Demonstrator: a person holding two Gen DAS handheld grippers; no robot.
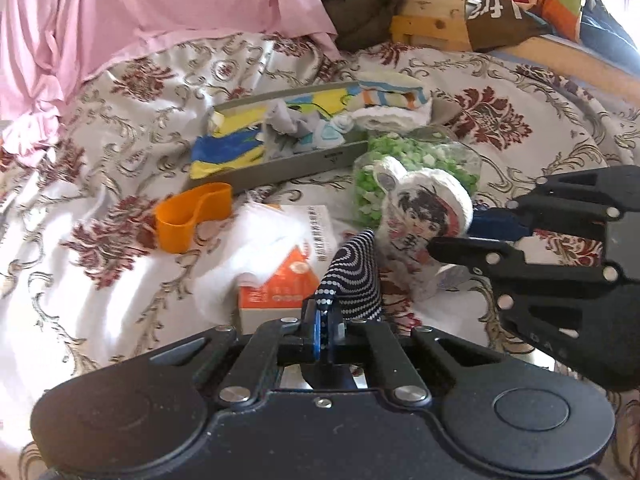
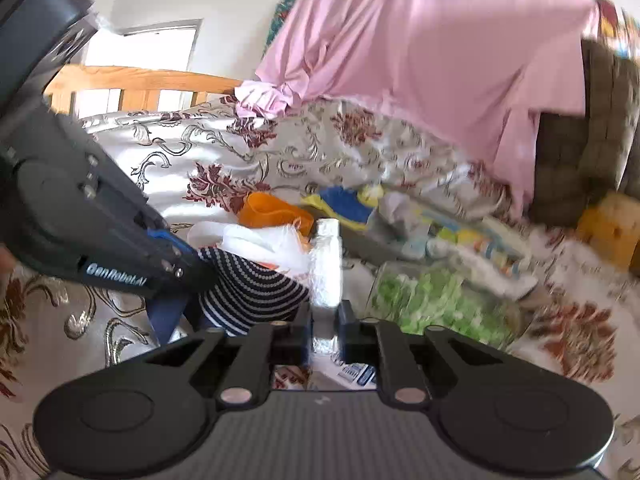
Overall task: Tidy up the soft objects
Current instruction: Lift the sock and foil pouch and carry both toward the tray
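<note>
Low at the centre of the left wrist view, the left hand-held gripper (image 1: 326, 330) is clenched on a dotted navy cloth (image 1: 354, 276), which stands up from its jaws; to the right of it, the right hand-held gripper (image 1: 452, 236) pinches the edge of a white plush (image 1: 424, 216) printed with a cartoon face; both seem lifted clear of the bed (image 1: 120, 152), presumably bound for the grey tray (image 1: 280, 166) at mid-frame, which already holds rolled socks and towels; an orange cup (image 1: 192, 216) and a bag of green bits (image 1: 416, 160) lie beside it. From the right wrist view the plush (image 2: 326, 264) shows only as a pale edge-on strip between the jaws, its face hidden; the right half there is smeared by blur, so the tray's contents are hard to tell apart; the lower part of the cloth is hidden behind the left gripper body.
</note>
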